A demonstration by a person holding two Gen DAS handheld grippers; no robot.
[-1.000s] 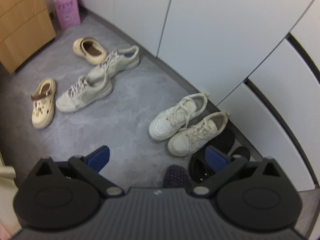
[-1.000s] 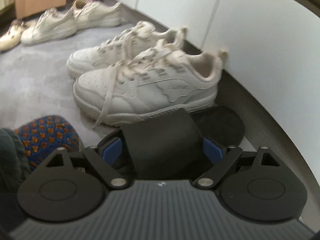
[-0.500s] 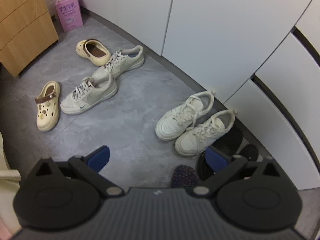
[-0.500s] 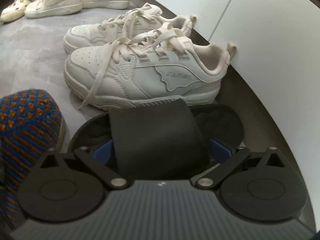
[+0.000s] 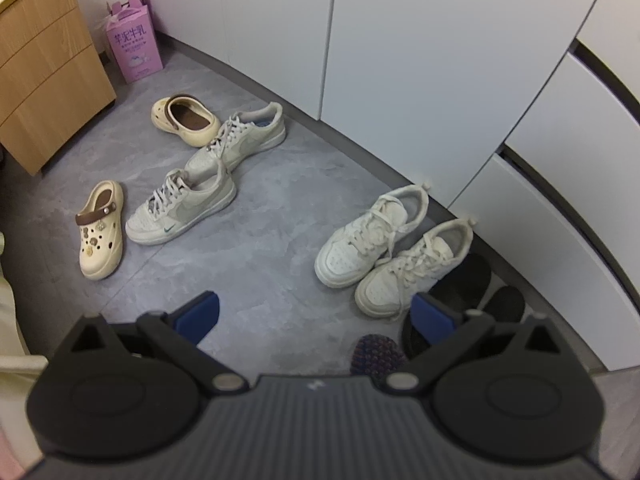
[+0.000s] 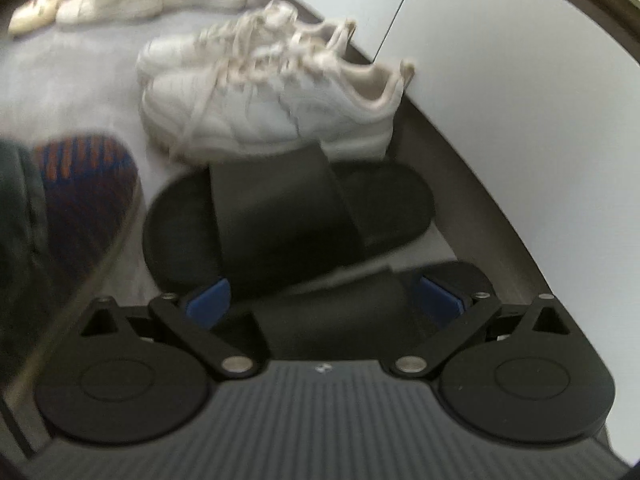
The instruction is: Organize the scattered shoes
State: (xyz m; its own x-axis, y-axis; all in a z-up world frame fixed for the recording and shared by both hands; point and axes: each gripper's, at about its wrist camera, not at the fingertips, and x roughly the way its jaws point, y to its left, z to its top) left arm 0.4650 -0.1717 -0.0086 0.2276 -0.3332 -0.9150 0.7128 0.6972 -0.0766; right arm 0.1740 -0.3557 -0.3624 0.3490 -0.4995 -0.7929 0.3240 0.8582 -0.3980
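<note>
Right wrist: white sneakers (image 6: 272, 108) crowd black slides (image 6: 288, 216).

Left view looks down from high; right view sits low, close; both share white sneakers (image 5: 394, 248) (image 6: 272, 104).

Grey stone-look floor (image 5: 280, 216) — white cabinet doors (image 5: 420, 52), wooden drawers (image 5: 44, 76).

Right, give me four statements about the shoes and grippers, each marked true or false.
1. The white sneaker pair sits side by side near the cabinet base. True.
2. The right gripper is shut on a sneaker. False: it is open above the black slides.
3. The two cream clogs lie paired together. False: they lie apart, beige sneakers between them.
4. The left gripper holds nothing. True.
</note>
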